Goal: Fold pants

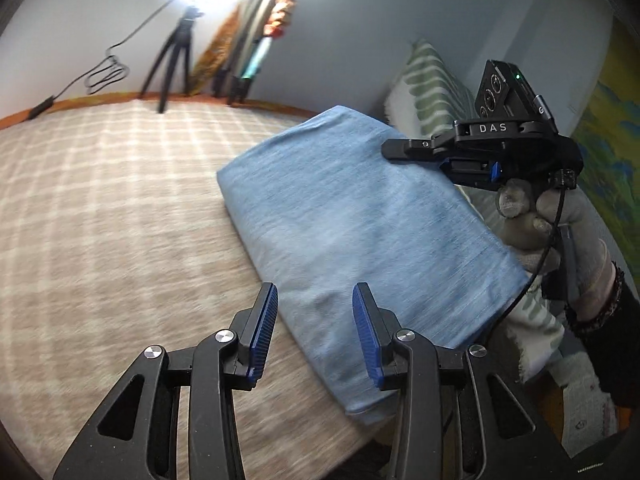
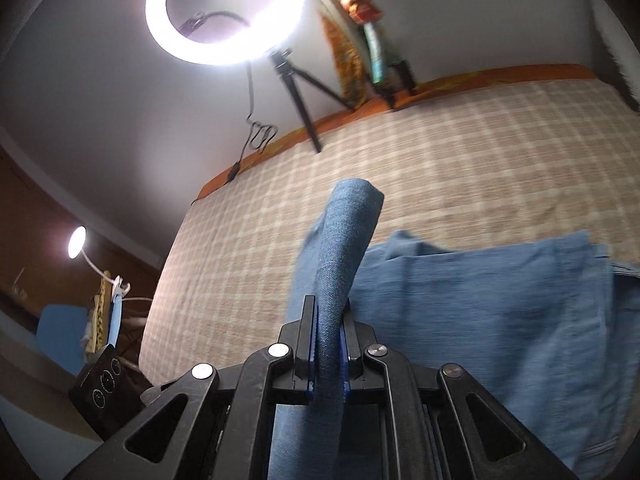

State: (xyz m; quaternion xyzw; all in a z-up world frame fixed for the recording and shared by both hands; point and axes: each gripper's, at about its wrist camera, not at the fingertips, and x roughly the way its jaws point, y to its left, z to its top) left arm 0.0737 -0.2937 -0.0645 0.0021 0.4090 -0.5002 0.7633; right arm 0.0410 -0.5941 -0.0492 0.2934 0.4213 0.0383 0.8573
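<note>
Two tools are working blue pants (image 1: 360, 232) on a checked bed (image 1: 100, 200): the right tool (image 2: 330, 344) is pinching a fold that may be slipping loose, while the left tool (image 1: 316, 332) is hovering part-open and empty.

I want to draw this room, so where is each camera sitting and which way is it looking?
Left wrist: on the left gripper, open, looking down at the folded blue pants; the right gripper and gloved hand show.
Right wrist: on the right gripper, shut on the pants.
Shared: pants, checked bed cover, ring light.
</note>
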